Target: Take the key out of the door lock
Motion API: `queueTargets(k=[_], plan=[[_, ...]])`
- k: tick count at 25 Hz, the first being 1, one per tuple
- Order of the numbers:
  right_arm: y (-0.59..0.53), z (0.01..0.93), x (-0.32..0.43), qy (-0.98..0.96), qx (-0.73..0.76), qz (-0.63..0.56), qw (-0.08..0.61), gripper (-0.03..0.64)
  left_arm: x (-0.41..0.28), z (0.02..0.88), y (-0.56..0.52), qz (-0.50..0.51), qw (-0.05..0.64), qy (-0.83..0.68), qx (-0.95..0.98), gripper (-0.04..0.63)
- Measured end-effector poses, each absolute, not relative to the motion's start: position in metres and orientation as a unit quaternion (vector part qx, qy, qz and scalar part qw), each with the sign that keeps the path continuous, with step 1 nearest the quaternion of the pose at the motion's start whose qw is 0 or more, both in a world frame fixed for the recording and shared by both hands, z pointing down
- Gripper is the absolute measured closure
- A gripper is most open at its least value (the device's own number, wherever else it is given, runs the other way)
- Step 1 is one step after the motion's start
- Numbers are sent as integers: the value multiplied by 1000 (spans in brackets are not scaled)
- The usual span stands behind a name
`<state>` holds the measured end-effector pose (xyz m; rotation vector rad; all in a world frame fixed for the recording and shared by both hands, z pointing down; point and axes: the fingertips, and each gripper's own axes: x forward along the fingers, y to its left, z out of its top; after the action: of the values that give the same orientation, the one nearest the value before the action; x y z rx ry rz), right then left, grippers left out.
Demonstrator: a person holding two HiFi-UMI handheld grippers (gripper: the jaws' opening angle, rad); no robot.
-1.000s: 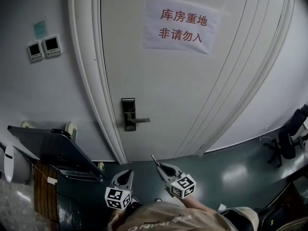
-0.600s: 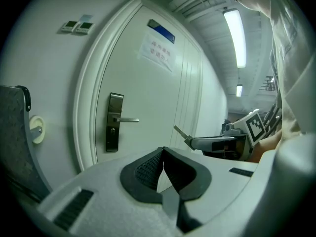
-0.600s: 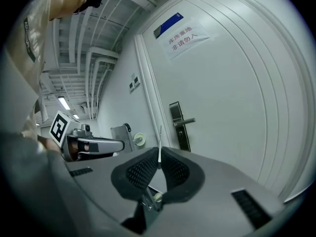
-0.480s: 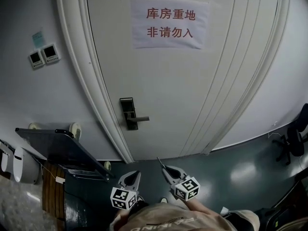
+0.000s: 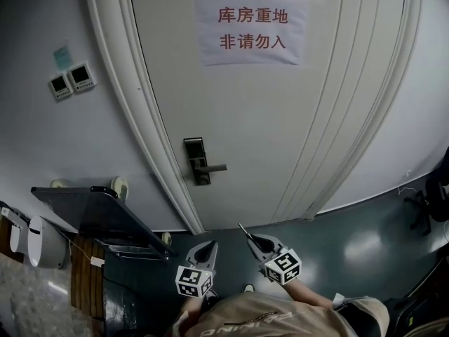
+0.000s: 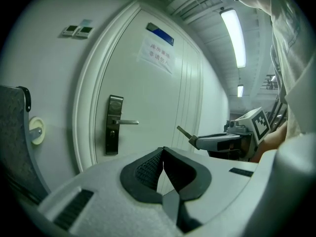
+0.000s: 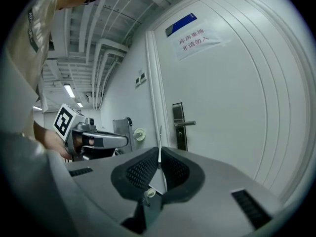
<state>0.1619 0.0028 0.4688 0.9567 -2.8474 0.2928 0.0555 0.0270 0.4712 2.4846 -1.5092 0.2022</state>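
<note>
The white door [image 5: 280, 118] carries a dark lock plate [image 5: 197, 160] with a lever handle [image 5: 214, 168]. Both grippers hang low, well short of the door. My right gripper [image 5: 252, 239] is shut on a thin metal key [image 5: 243, 229], whose blade sticks out past the jaw tips. The key [image 7: 160, 142] stands as a narrow strip between the pads in the right gripper view, with the lock plate [image 7: 178, 125] beyond it. My left gripper [image 5: 210, 245] is shut with nothing in it. In the left gripper view the lock plate [image 6: 114, 125] is ahead and the key [image 6: 183, 132] juts from the right gripper [image 6: 197, 141].
A paper sign [image 5: 251, 30] is taped high on the door. Two small wall panels [image 5: 72, 79] sit left of the door frame. A folded grey cart [image 5: 91, 216] leans at the lower left. An office chair [image 5: 435, 195] stands at the far right on the green floor.
The head view has shifted, so the door and lock sit a little further right. Both grippers sit slightly lower and further right in the frame, still shut, the key still in the right one.
</note>
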Motion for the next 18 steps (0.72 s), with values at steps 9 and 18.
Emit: queueTargets(k=[9,18], plan=[[10,455,100,-952,286,96,51,597,17,463,38,47,124,-518,845,586],[6,464,81,-945,304,103,59,597,-22,466,42,57,128,-512,847,586]])
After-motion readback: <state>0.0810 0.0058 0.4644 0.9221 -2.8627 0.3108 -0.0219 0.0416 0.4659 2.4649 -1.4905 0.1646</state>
